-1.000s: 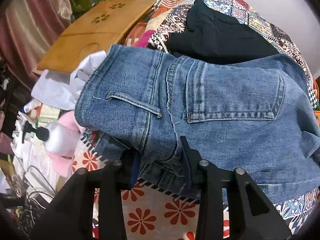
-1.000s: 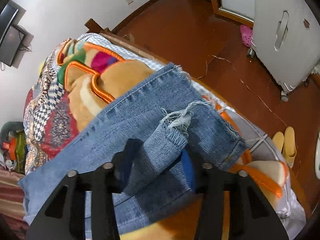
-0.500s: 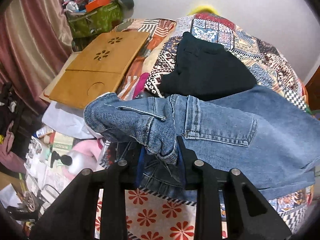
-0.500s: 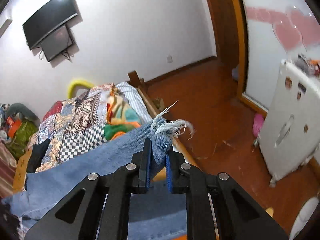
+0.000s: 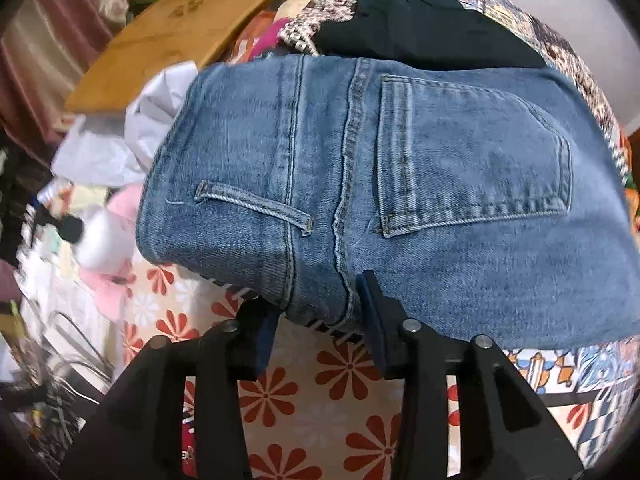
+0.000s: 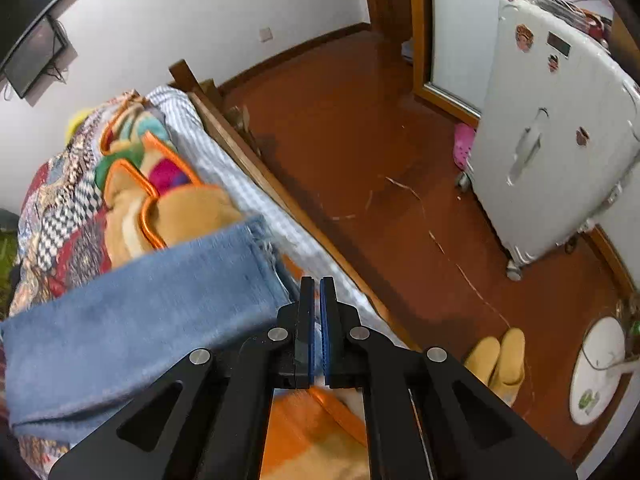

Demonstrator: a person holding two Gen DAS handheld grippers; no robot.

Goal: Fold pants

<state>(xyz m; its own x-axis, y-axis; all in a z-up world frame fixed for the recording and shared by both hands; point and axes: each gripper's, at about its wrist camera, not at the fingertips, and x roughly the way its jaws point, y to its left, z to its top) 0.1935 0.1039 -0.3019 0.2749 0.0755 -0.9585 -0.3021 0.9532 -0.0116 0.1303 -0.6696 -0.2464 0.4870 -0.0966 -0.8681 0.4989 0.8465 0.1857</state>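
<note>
Left tongs (image 5: 316, 320) spread around jeans (image 5: 360, 184) waist seam at 6 o'clock, right tongs (image 6: 316, 320) pressed together, empty beside hem, apparently flattening.

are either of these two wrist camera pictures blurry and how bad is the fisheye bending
Left wrist: jeans fairly sharp, clutter at the left edge smeared; right wrist: jeans leg motion-blurred, floor sharper; both bend strongly toward dark corners.

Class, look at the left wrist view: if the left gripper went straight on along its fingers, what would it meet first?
The left gripper would first meet the blue jeans, at the waistband edge already lying between its open fingers. The folded black garment lies farther on, though depth is hard to judge.
</note>
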